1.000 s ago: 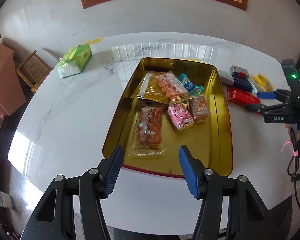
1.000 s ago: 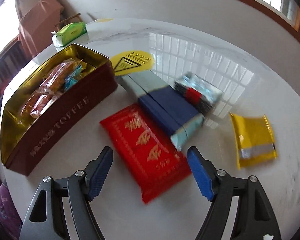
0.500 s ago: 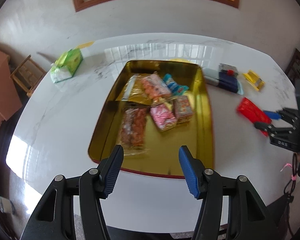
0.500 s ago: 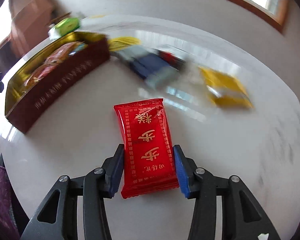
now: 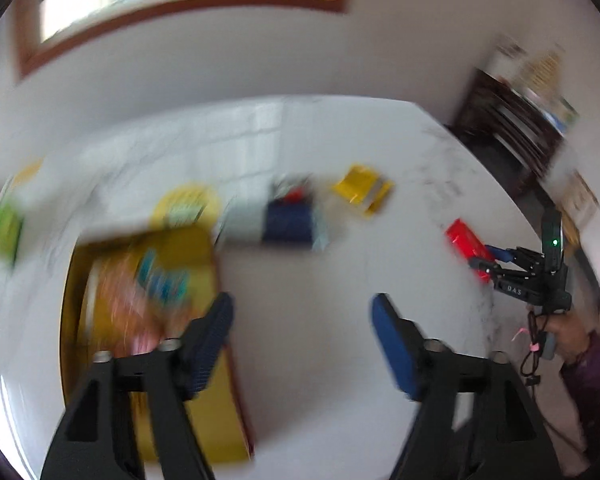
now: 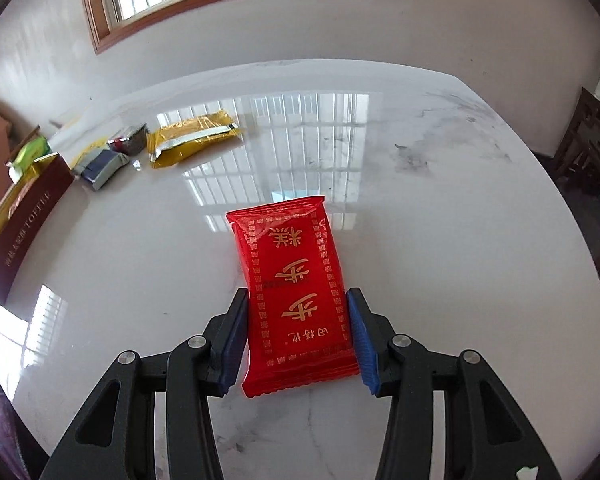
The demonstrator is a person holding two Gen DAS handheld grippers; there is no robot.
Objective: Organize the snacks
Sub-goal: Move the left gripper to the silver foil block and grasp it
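Observation:
My right gripper (image 6: 297, 332) is shut on a red snack packet (image 6: 295, 288) with gold characters, held over the white marble table (image 6: 420, 200). It also shows in the blurred left wrist view, where the right gripper (image 5: 486, 258) holds the red packet (image 5: 462, 240) at the right. My left gripper (image 5: 302, 340) is open and empty, beside the gold tin (image 5: 195, 248) that holds several snacks. The tin (image 6: 23, 220) sits at the far left in the right wrist view.
A yellow packet (image 6: 191, 138), a dark blue packet (image 6: 101, 164) and a small grey packet (image 6: 127, 142) lie on the table beyond the tin. A green tissue pack (image 6: 29, 152) lies behind it. A dark shelf (image 5: 512, 140) stands at the right.
My right gripper closed on the red packet and turned away from the tin with it. My left gripper swung right, so the tin slid to the left of its view.

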